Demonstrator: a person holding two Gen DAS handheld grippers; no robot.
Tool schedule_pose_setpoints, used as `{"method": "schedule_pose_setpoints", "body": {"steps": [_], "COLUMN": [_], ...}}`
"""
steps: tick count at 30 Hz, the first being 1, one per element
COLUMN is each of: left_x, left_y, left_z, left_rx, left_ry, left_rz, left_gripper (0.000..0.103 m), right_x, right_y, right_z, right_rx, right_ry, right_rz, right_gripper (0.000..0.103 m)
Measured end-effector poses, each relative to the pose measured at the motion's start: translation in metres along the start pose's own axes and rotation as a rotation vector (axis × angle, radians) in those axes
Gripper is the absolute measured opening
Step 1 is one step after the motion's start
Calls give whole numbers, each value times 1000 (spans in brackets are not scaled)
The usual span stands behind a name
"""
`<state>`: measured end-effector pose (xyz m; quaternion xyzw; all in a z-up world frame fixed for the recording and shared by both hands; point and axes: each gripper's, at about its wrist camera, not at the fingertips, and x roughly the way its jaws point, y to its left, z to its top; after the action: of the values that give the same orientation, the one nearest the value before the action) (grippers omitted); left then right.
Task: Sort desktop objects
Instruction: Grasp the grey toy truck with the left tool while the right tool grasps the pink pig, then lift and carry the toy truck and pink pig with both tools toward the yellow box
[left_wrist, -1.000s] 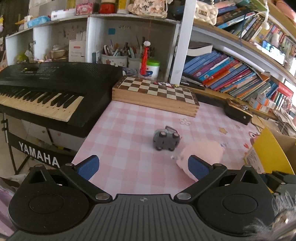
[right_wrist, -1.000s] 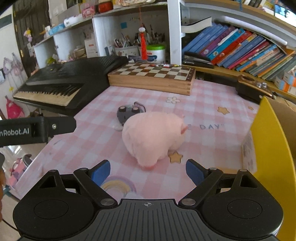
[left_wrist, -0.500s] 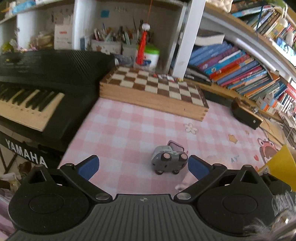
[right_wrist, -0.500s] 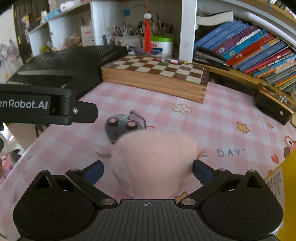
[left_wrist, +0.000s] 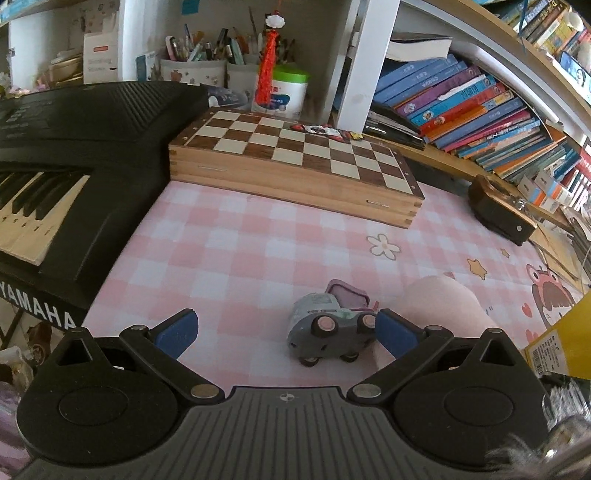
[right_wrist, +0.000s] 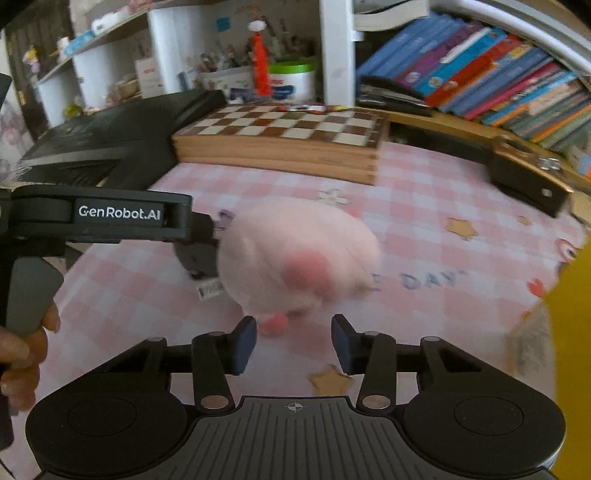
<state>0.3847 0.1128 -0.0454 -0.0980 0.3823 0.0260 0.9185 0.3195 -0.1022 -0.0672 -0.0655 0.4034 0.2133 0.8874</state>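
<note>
A small grey toy car (left_wrist: 325, 334) with a pink roof lies on the pink checked cloth (left_wrist: 240, 266). My left gripper (left_wrist: 284, 332) is wide open, its right fingertip beside the car. A pink plush toy (left_wrist: 443, 310) lies just right of the car. In the right wrist view the plush (right_wrist: 299, 258) is blurred and sits just beyond my right gripper (right_wrist: 293, 345), whose jaws are partly closed with nothing between the pads. The left gripper's body (right_wrist: 110, 218) hides most of the car there.
A wooden chessboard box (left_wrist: 295, 162) lies at the back of the cloth. A black Yamaha keyboard (left_wrist: 66, 162) is on the left. A yellow box (left_wrist: 565, 332) stands at the right edge. Books (left_wrist: 476, 107) and pen cups (left_wrist: 192, 70) fill the shelves. A dark case (left_wrist: 502, 214) is at back right.
My left gripper moved forward and right until the car sits at its right finger. My right gripper's jaws narrowed, and the plush now lies just ahead of them.
</note>
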Motion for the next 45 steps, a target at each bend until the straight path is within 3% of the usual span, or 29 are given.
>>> {"method": "schedule_pose_setpoints", "body": {"steps": [2,5,8,11,15,18,23,28,35,39,45], "left_x": [5,9,14,19,24,27,26,-2,-45,-60,-74], "left_y": [-3,-7,-11,-19,-33,-39,-33,-11,20,25,22], "left_z": [0,-1,1,2,-1,-3,-3,-2,-13,-19,-25], "left_rx": [13,19,25,40,82,118,109,-8,-151,-165,-185], "left_ry": [5,-2,-10,-4,6,12,17,-35,-70,-83,-98], "left_rz": [1,-7,-12,-32,-62,-35,-23,-21,-1,22,11], "left_gripper": [103,103,101,96,77,61,61,61,61,61,61], "right_x": [-3,-10,-14,-13,-12,-10,-5,0,22,37,54], "right_y": [-3,-4,0,2,-3,-7,-7,-6,-9,-18,-30], "right_z": [-1,-2,0,3,3,4,9,17,35,37,39], "right_rx": [7,4,-23,-45,-38,-26,-38,-16,154,287,345], "right_ry": [12,-5,-36,-48,-49,-47,-58,-73,-42,-16,20], "right_rz": [2,23,16,4,-16,-26,-37,-5,14,-3,-46], "right_gripper": [68,88,95,96,96,96,99,101,103,103,103]}}
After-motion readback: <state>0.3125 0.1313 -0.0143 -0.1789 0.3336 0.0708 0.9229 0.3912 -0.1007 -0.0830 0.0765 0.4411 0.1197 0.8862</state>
